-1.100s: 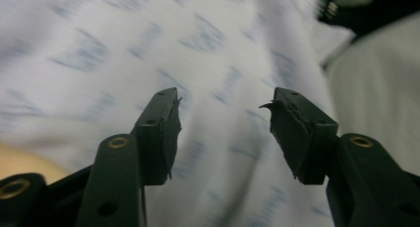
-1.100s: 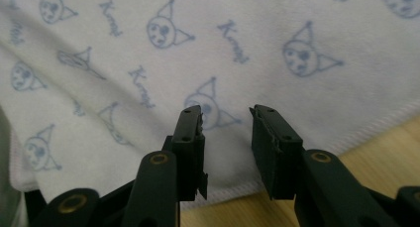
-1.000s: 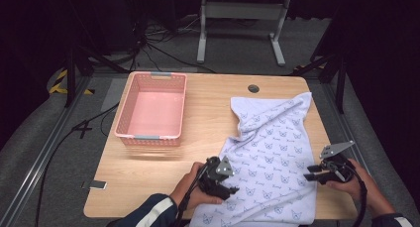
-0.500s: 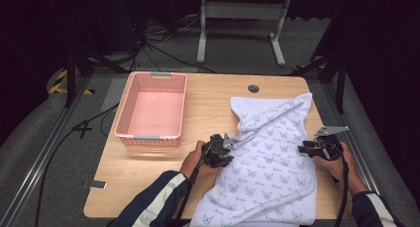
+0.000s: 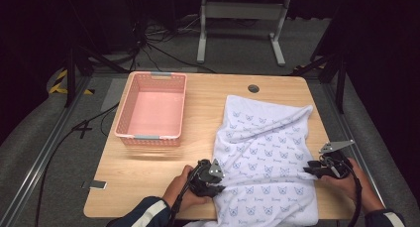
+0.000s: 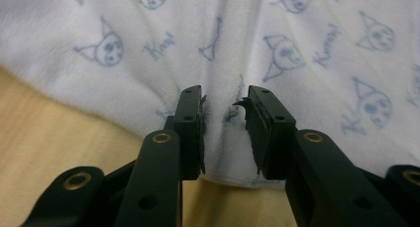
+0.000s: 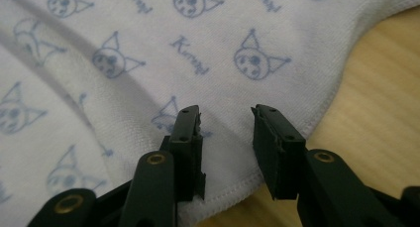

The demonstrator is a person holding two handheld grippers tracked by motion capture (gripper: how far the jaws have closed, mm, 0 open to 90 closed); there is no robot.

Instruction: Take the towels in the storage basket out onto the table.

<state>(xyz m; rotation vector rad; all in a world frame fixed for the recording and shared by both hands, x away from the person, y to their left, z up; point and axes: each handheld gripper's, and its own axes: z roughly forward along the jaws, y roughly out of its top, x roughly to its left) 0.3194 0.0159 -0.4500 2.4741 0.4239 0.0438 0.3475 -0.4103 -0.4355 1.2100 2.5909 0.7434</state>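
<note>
A white towel (image 5: 267, 157) printed with blue cat faces lies spread on the right half of the wooden table (image 5: 148, 172). My left gripper (image 5: 210, 180) is at the towel's near left edge. In the left gripper view a puckered fold of towel (image 6: 225, 133) fills the narrow gap between the jaws, and the left gripper (image 6: 225, 103) is shut on it. My right gripper (image 5: 317, 168) is at the towel's right edge. In the right gripper view the hemmed towel edge (image 7: 225, 152) sits between the jaws of the right gripper (image 7: 225, 120), with crease lines running into them.
A pink plastic basket (image 5: 124, 123) stands hollow on the left half of the table. A round cable hole (image 5: 253, 88) is at the table's far edge. A small grey tag (image 5: 94, 185) lies near the front left corner. Cables and a metal stand sit on the floor beyond.
Both hands went forward along the towel's edges half a second ago and have come back toward the near edge. The towel's far right corner has shifted a little nearer.
</note>
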